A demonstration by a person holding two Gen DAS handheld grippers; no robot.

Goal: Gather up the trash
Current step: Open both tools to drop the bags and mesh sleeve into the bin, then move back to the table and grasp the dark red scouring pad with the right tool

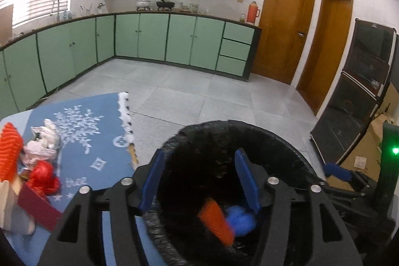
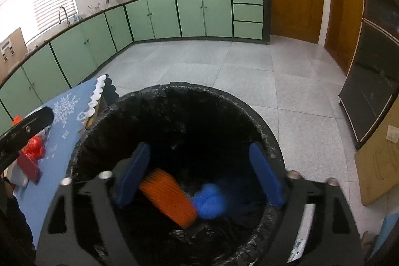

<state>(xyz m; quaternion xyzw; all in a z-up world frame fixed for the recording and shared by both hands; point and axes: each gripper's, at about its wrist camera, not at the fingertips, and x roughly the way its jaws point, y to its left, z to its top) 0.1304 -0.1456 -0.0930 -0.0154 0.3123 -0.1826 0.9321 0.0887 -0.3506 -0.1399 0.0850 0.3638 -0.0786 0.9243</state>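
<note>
A round bin with a black liner (image 1: 286, 141) (image 2: 264, 126) stands on the floor beside a blue-clothed table (image 1: 99, 141) (image 2: 59, 116). Inside it lie an orange ridged piece (image 1: 217, 221) (image 2: 167, 193) and a blue crumpled wad (image 1: 240, 218) (image 2: 209, 201). My left gripper (image 1: 199, 181) is open and empty over the bin's left side. My right gripper (image 2: 199, 173) is open and empty above the bin's mouth. On the table sit an orange ridged piece (image 1: 8, 148), a white crumpled cloth (image 1: 45, 143), a red crumpled wad (image 1: 43, 177) (image 2: 35, 146) and a dark red card (image 1: 37, 208) (image 2: 28, 166).
Green kitchen cabinets (image 1: 149, 36) run along the far wall. A dark glass-front cabinet (image 1: 354, 96) and cardboard (image 2: 379, 161) stand to the right of the bin. Two wooden doors (image 1: 284, 21) are behind. Grey tiled floor (image 2: 224, 71) lies beyond the bin.
</note>
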